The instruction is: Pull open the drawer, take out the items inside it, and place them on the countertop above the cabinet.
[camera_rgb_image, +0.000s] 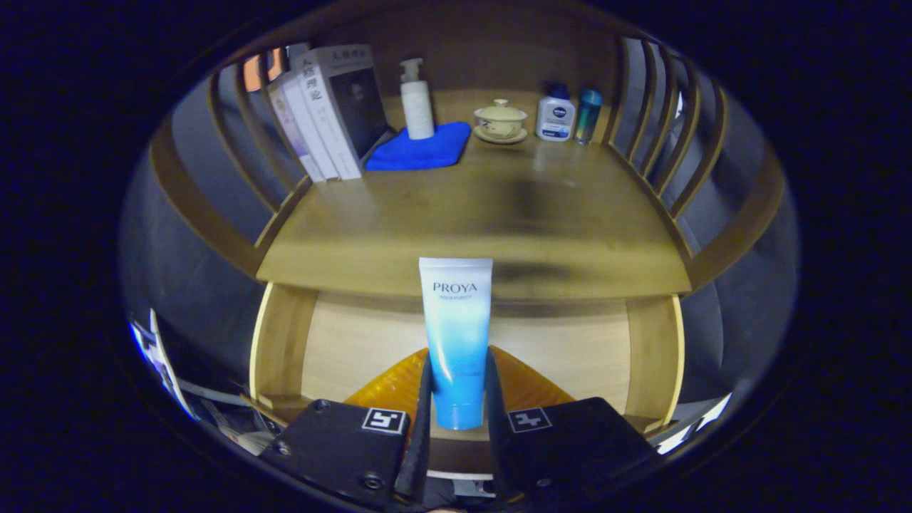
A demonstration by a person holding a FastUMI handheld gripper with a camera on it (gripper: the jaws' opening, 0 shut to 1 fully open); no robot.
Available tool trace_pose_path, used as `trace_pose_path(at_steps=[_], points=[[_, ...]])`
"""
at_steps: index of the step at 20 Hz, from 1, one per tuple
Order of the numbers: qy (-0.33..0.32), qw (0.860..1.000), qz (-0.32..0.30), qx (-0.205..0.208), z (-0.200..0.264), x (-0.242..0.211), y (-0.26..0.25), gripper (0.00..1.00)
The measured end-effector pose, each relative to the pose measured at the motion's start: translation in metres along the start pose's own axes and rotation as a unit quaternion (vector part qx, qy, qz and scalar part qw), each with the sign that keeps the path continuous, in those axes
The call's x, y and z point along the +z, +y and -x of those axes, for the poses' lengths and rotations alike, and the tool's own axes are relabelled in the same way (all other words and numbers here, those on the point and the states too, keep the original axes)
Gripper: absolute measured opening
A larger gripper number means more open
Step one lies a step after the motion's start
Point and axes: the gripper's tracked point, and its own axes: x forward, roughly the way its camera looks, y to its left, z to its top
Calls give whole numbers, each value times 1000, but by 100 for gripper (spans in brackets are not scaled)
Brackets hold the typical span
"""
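Pale blue fading to white, a smooth plastic cosmetic tube (457,342) stands upright between the two fingers of the gripper (458,399), cap end down and flat crimped end up; both fingers press against its sides, so the gripper is closed on it and holds it. Behind the tube's lower part lies a glossy orange object (527,381) with a ribbed, rippled surface, fanning out to either side of the fingers inside the open drawer (356,342), a shallow box of light, fine-grained wood with thin raised side walls. Above the drawer spreads the countertop (470,214), a broad slab of warmer, matte brown wood, and the tube's top end overlaps its front edge in the view. Curved wooden slats (666,128) rise along both sides of the countertop like railings. At the back, on the left, several white-spined books (320,114) lean together against the slats. Just beside them a folded blue cloth (420,151) with a soft, napped texture lies flat, and a white pump bottle (417,100) stands on it. Further right sits a cream ceramic lidded cup on its saucer (500,121), then a squat white bottle with a blue cap (555,112), and just beside that a slim teal cylinder (588,115).
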Motion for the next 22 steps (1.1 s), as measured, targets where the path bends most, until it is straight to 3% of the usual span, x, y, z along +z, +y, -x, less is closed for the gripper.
trace_pose_path(at_steps=[11, 18, 22], points=[[0, 998, -60, -31, -55, 87, -26, 39], [-6, 998, -42, -51, -68, 98, -29, 39], [-29, 997, -29, -61, -67, 97, -27, 47]])
